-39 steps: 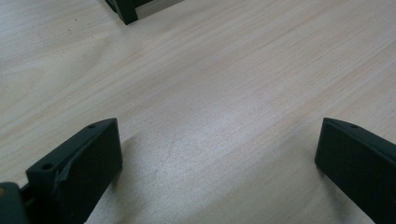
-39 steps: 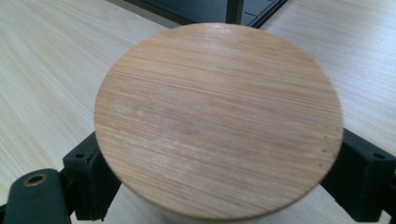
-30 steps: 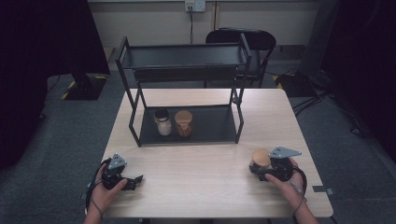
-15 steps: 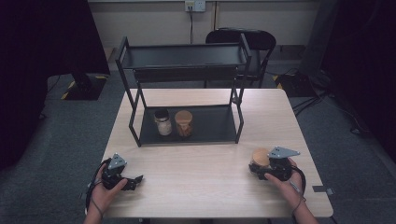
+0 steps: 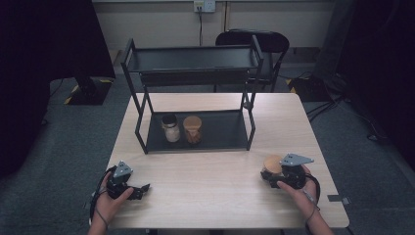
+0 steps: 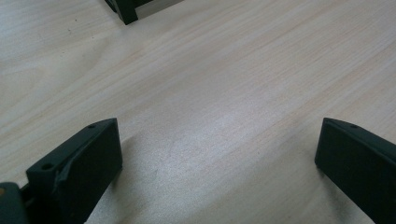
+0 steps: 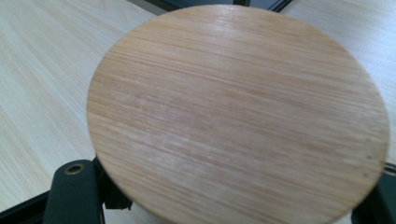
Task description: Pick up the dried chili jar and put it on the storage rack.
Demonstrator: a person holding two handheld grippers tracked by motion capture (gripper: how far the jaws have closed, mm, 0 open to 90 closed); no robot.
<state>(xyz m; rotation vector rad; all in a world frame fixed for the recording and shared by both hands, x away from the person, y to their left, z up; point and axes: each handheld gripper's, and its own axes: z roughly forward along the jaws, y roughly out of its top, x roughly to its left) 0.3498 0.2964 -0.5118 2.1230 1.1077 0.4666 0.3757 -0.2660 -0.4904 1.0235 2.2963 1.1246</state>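
Right gripper (image 5: 274,177) jaws have just been closed on the wooden-lidded jar (image 5: 272,164) between them; lifting toward the rack (image 5: 195,73) is judged next.

Left gripper (image 5: 139,188) jaws are spread, with nothing between them.

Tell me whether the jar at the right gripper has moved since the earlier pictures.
No. The jar sits at the same spot off the rack's right front leg.

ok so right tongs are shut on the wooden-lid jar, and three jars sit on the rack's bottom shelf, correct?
Not quite: the high view shows two jars on the rack's bottom shelf, not three. The rest holds: the right tongs are shut on the wooden-lid jar.
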